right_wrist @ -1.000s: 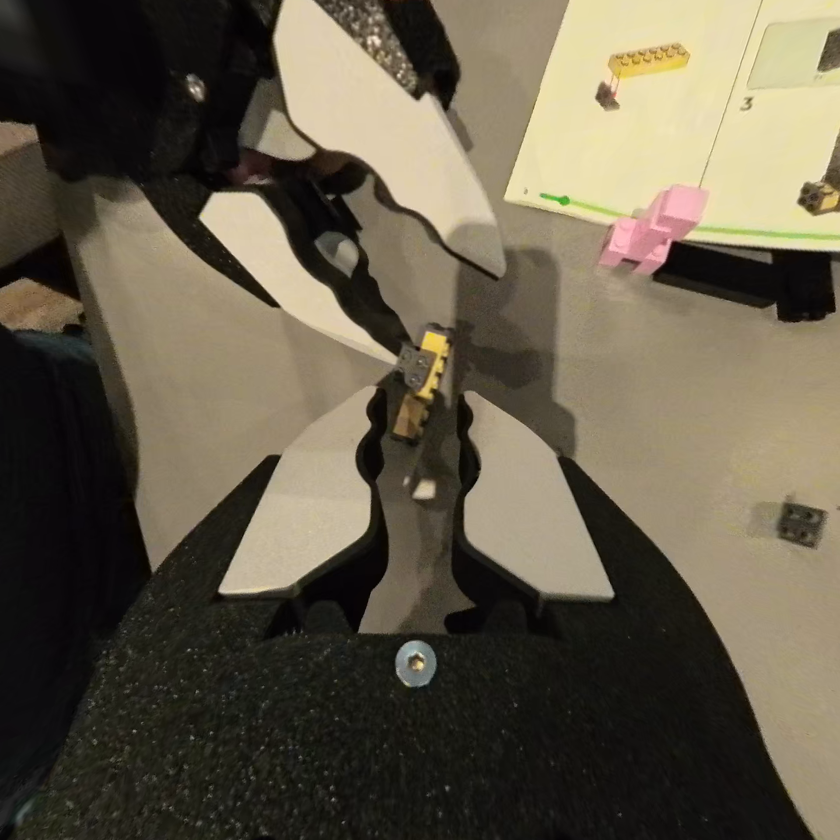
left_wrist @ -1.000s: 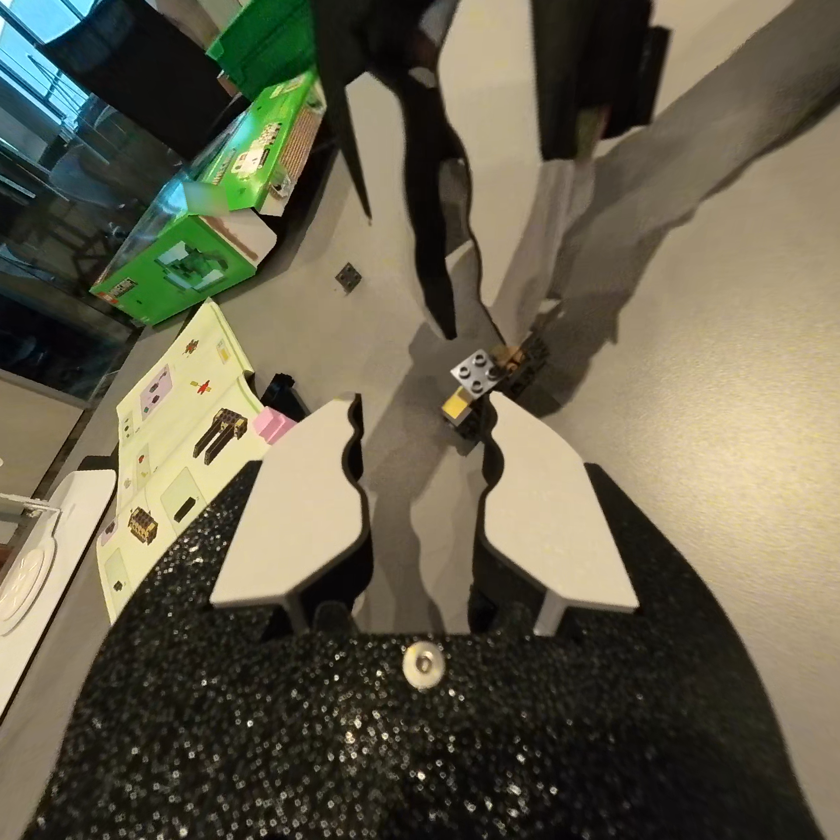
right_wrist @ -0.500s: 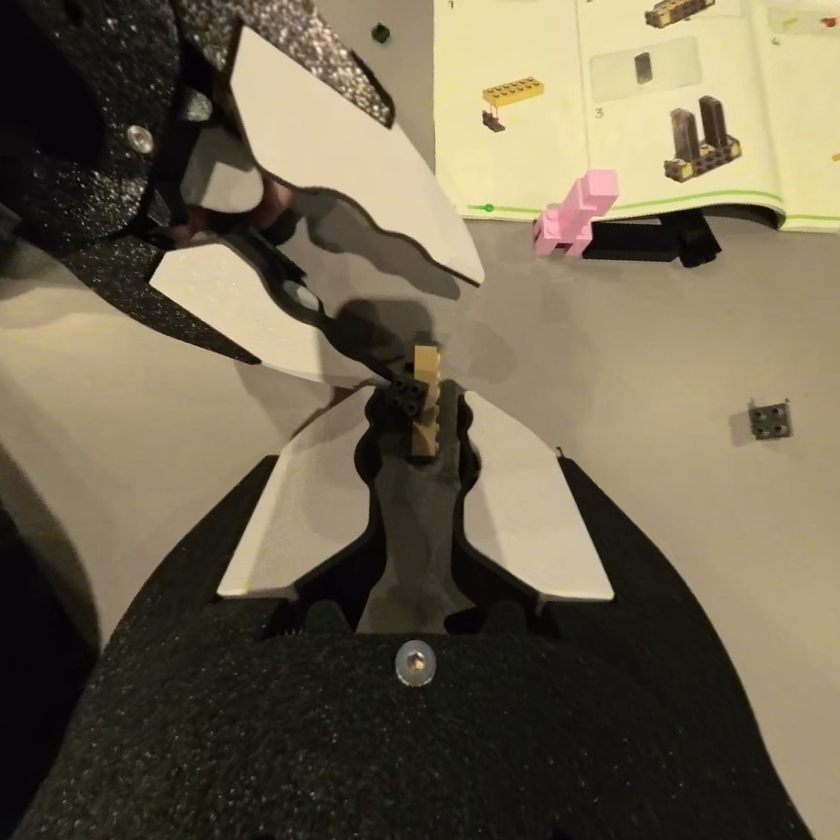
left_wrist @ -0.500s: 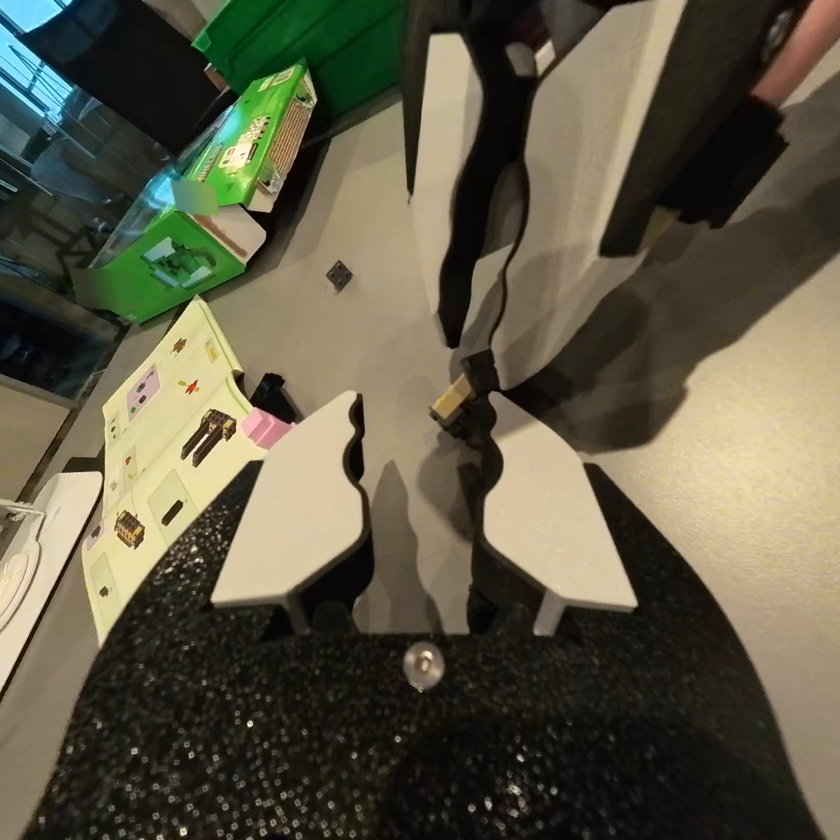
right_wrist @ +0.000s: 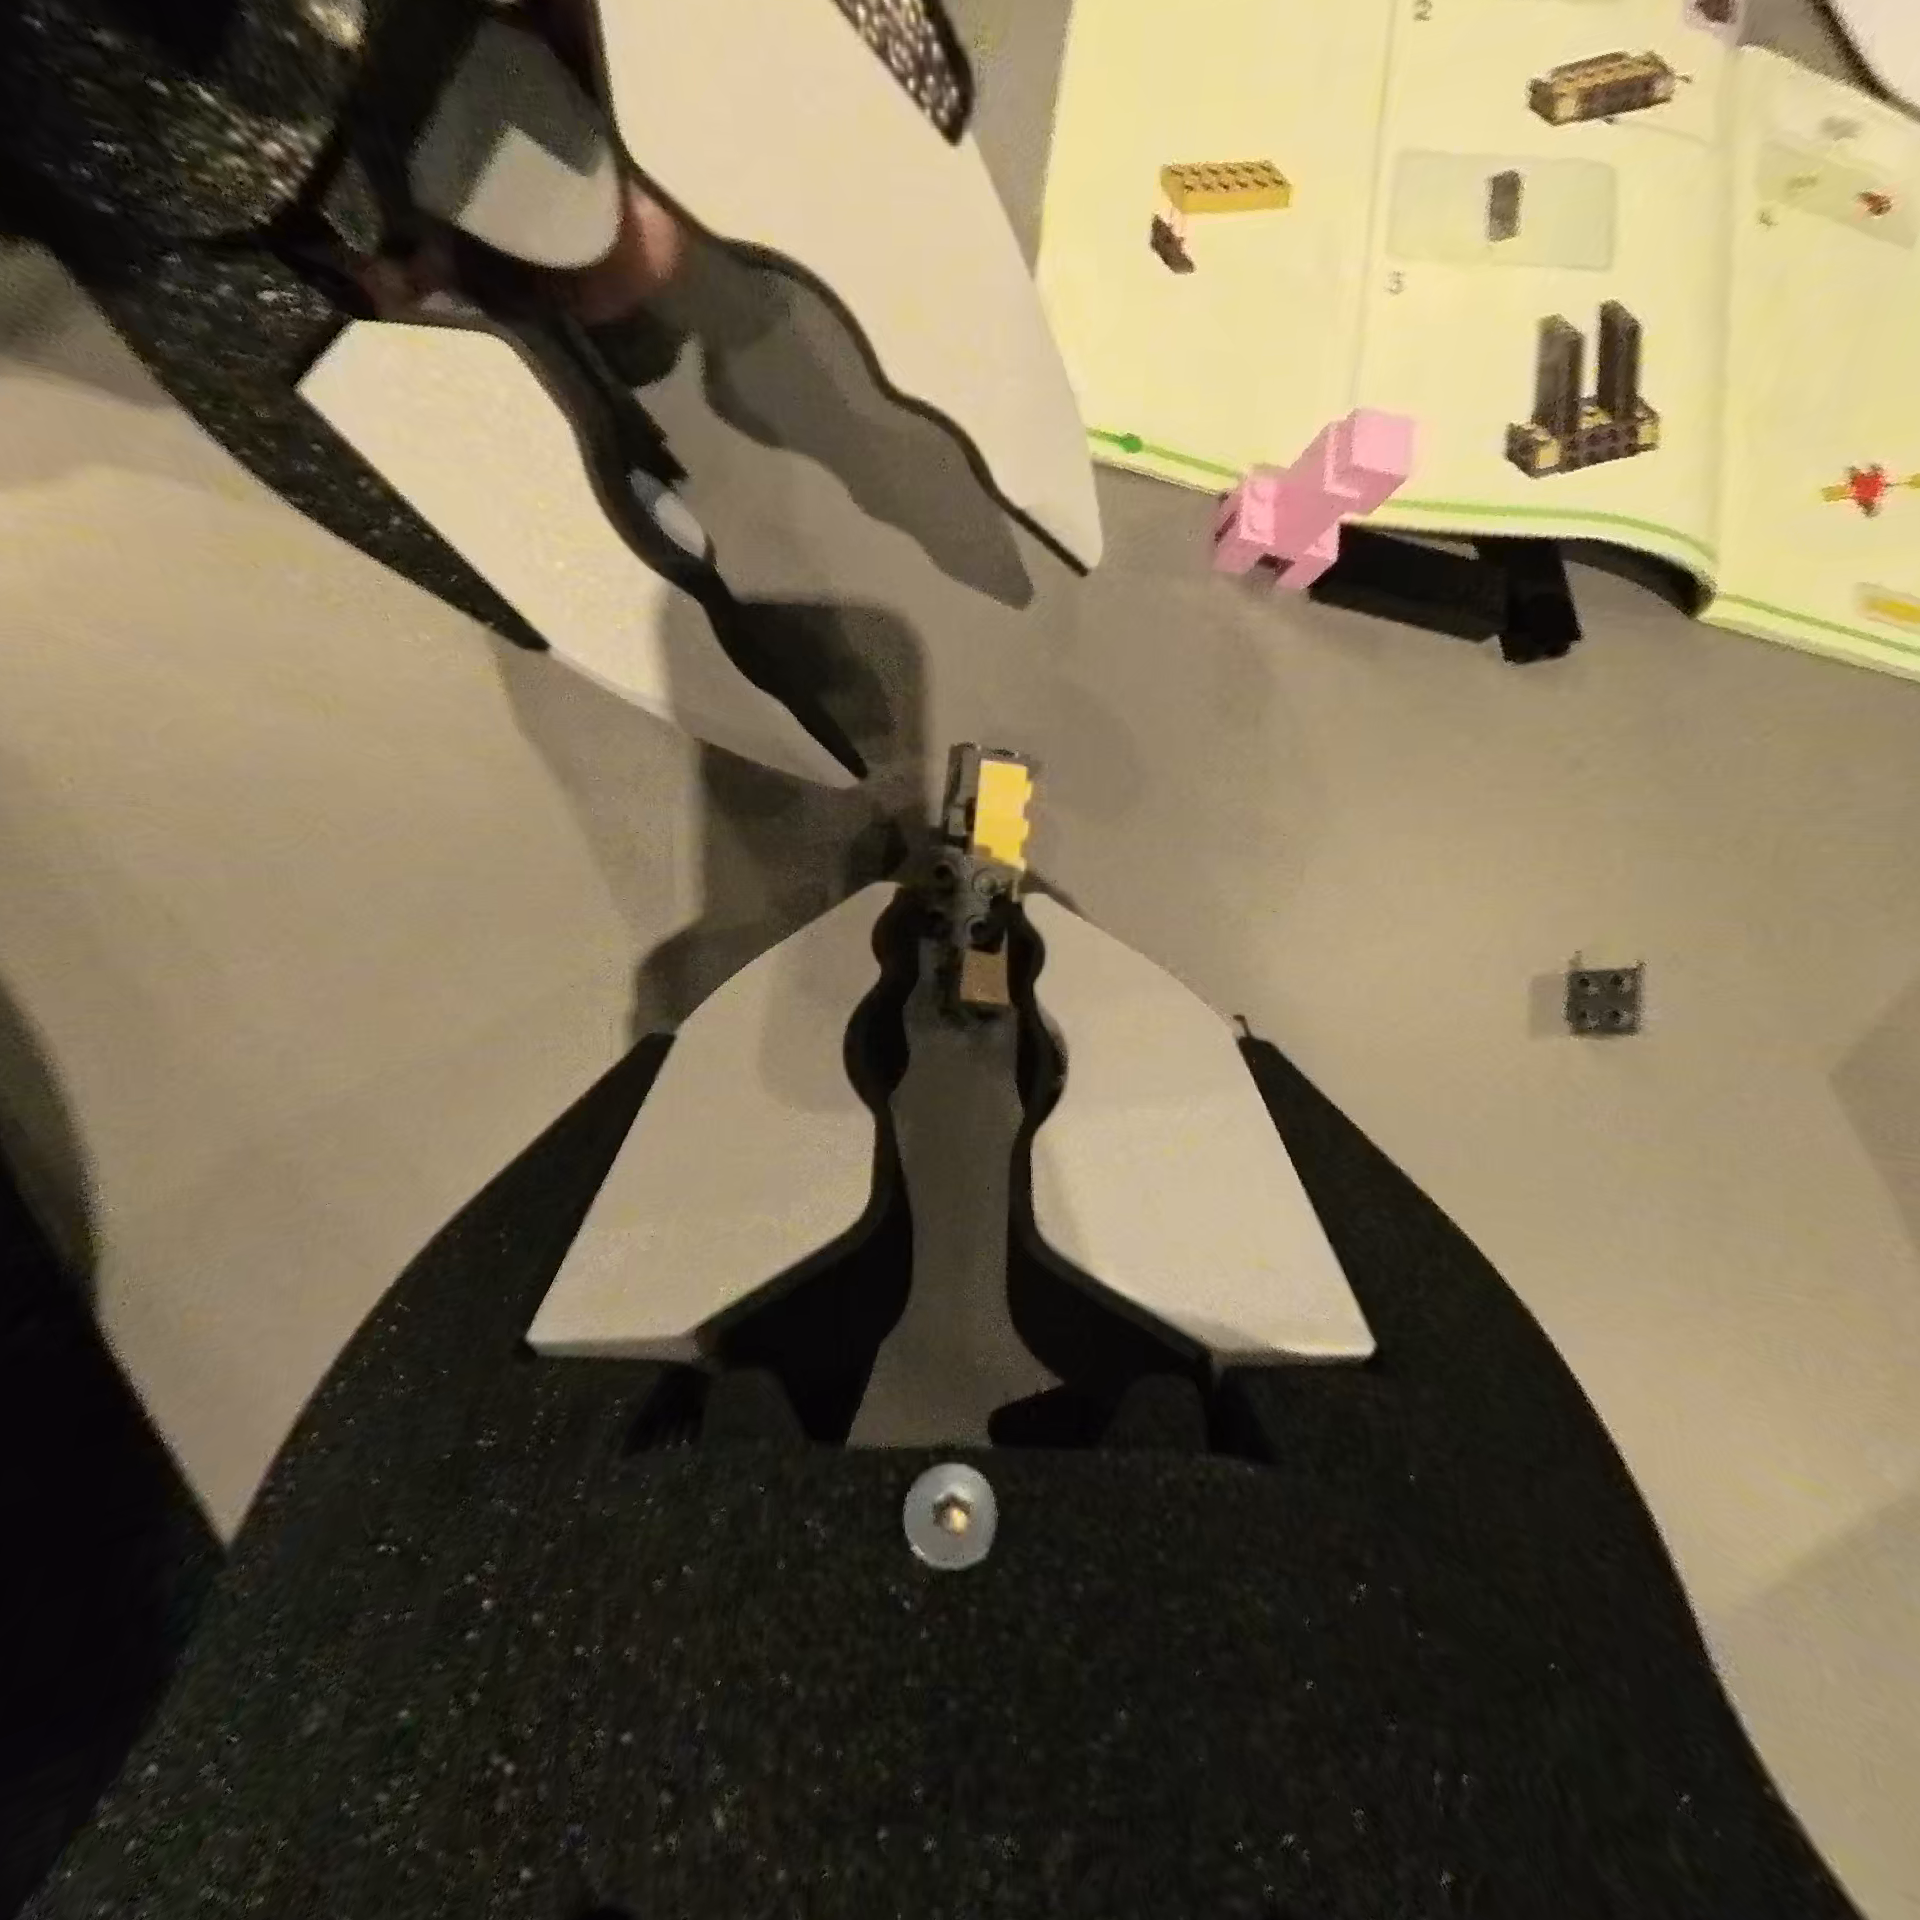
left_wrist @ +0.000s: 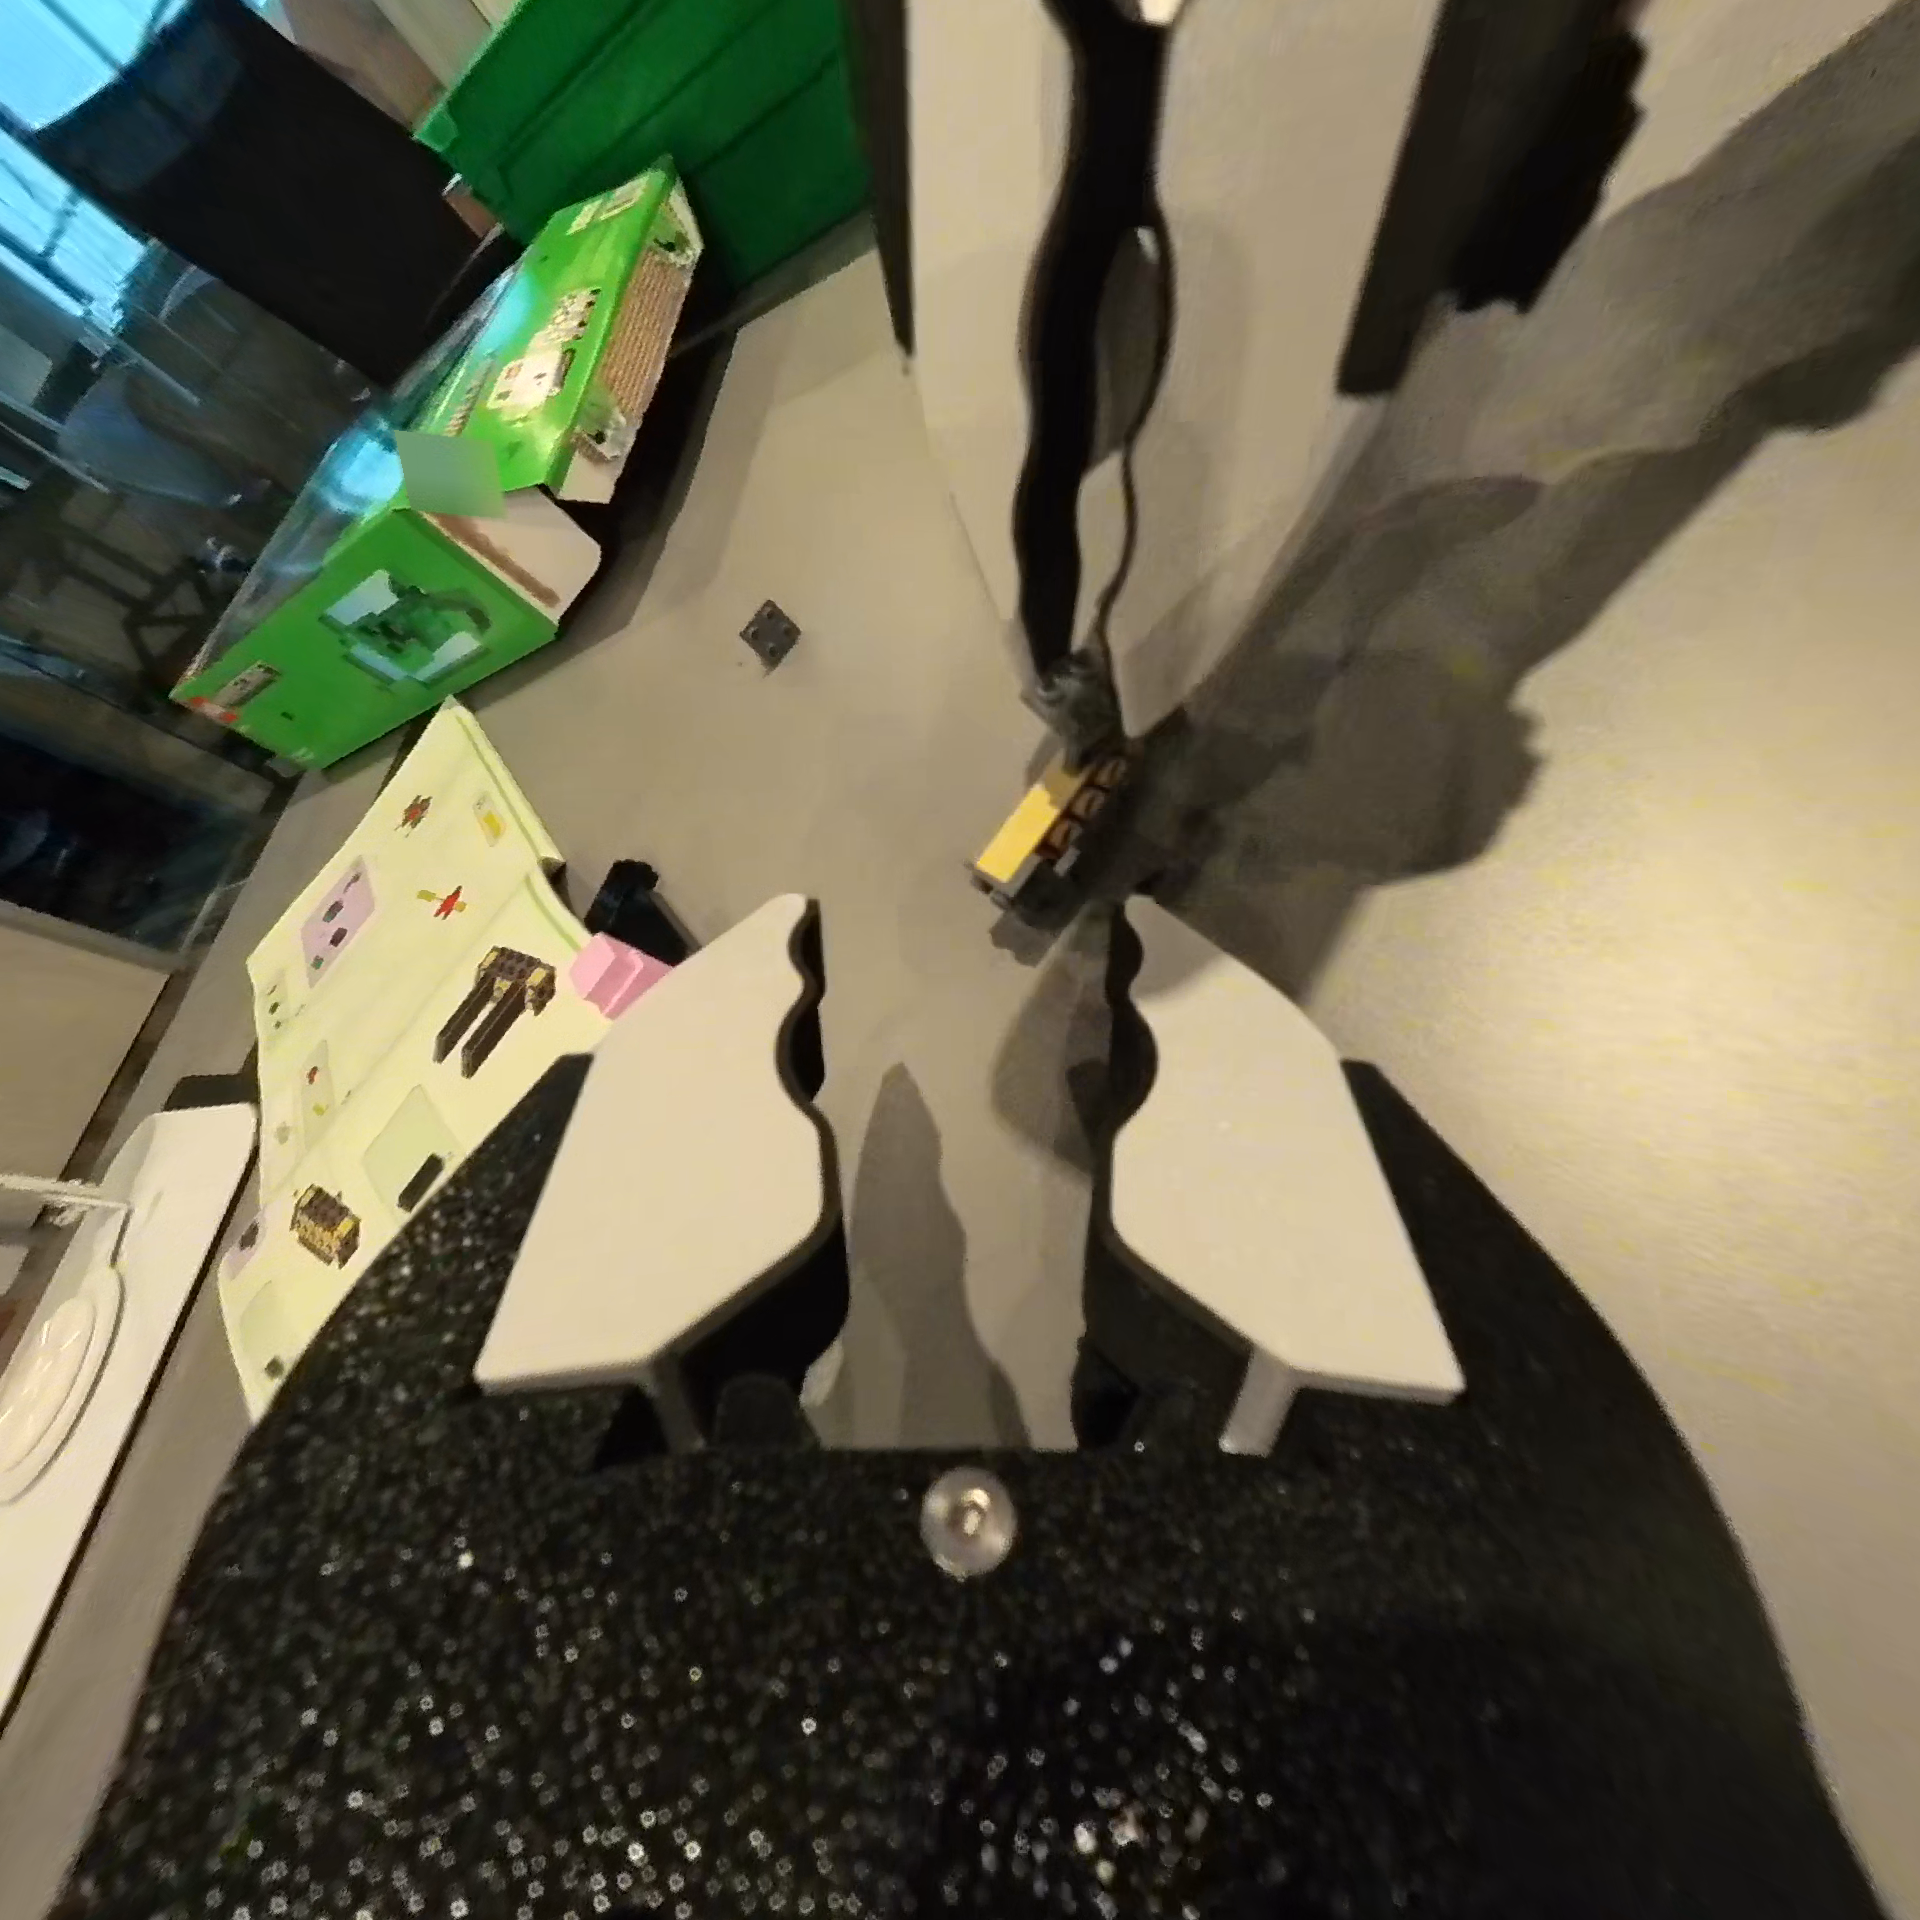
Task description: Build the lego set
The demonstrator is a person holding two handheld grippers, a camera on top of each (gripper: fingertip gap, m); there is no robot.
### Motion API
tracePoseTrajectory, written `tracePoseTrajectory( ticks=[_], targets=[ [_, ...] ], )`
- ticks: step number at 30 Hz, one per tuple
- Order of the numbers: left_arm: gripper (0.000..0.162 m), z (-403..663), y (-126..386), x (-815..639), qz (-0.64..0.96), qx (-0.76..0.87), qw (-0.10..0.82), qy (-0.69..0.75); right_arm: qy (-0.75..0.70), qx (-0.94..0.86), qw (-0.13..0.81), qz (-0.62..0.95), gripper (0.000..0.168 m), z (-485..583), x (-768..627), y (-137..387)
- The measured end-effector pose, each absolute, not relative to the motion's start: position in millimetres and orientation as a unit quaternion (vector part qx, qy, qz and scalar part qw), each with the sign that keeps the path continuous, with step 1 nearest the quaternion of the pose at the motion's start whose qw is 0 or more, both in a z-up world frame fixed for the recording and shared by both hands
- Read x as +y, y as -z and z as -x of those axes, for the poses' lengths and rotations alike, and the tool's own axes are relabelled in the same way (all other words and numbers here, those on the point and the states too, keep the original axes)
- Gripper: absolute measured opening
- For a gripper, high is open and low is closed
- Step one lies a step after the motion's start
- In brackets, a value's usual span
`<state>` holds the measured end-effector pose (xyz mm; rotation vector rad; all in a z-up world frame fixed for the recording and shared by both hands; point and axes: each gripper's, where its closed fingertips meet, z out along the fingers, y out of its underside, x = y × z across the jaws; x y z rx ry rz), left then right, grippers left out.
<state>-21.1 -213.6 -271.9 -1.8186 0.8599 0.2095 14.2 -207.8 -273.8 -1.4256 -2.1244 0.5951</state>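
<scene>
right wrist view: right gripper [right_wrist: 961, 914] has its jaws clamped on the lego assembly [right_wrist: 982, 878], a small yellow, tan and dark grey build held above the grey table [right_wrist: 1351, 831].
left wrist view: left gripper [left_wrist: 966, 935] has its jaws apart, holding nothing; its right fingertip [left_wrist: 1138, 930] sits just beside the assembly's near end.
loose parts: dark grey plate [right_wrist: 1603, 998] lies flat, well apart from the build.
pink pig [right_wrist: 1311, 501]: at the edge of the instruction booklet [right_wrist: 1455, 208].
background: green boxes [left_wrist: 416, 582] beyond the booklet.
</scene>
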Motion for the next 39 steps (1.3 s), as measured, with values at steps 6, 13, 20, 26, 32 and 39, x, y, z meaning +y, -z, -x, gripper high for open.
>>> tracePoseTrajectory(
  ticks=[6, 13, 20, 26, 32, 39],
  targets=[
    [0.063, 11, 283, -212, 0.761, 0.422, 0.49, -0.045, -0.262, -0.805, 0.19, 0.498, 0.016, -26, -211, 268],
    [0.048, 9, 292, -207, 0.781, 0.434, 0.448, 0.029, -0.281, -0.829, 0.149, 0.461, 0.016, -29, -211, 265],
    [0.025, 6, 297, -199, 0.794, 0.447, 0.406, 0.074, -0.284, -0.844, 0.13, 0.436, 0.016, -24, -209, 267],
    [0.02, 6, 298, -205, 0.83, 0.386, 0.4, 0.04, -0.282, -0.867, 0.115, 0.395, 0.016, -20, -211, 270],
    [0.02, -2, 299, -210, 0.872, 0.288, 0.396, 0.028, -0.274, -0.891, 0.081, 0.352, 0.016, -18, -213, 275],
    [0.042, -10, 301, -215, 0.875, 0.255, 0.396, 0.116, -0.251, -0.908, 0.046, 0.332, 0.015, -20, -206, 279]
  ],
)
